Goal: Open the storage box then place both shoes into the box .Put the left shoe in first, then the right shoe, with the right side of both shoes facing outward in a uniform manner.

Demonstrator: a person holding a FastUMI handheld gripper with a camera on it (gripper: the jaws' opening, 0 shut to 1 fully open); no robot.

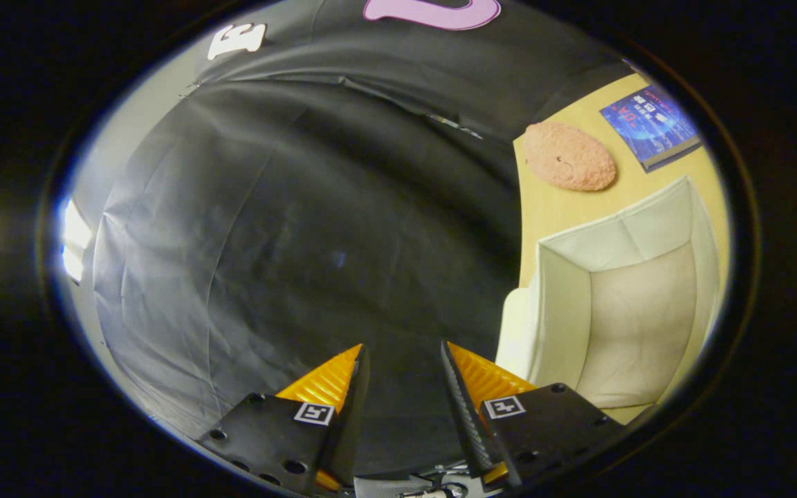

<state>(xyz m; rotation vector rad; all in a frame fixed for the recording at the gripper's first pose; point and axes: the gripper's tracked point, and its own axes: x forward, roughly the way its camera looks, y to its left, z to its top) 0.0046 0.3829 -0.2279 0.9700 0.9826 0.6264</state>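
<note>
Storage box (630, 304): lower corner cut off by view's rim; near corner hidden behind 1 finger of gripper (404, 354). Shoes: cannot tell where. Book (651, 124): far corner clipped at rim, cover print too small to tell. Pink fuzzy object (569, 157) on table (557, 207): kind unclear. Table: most of surface out of view. Fingers apart, bases cut off below.
</note>
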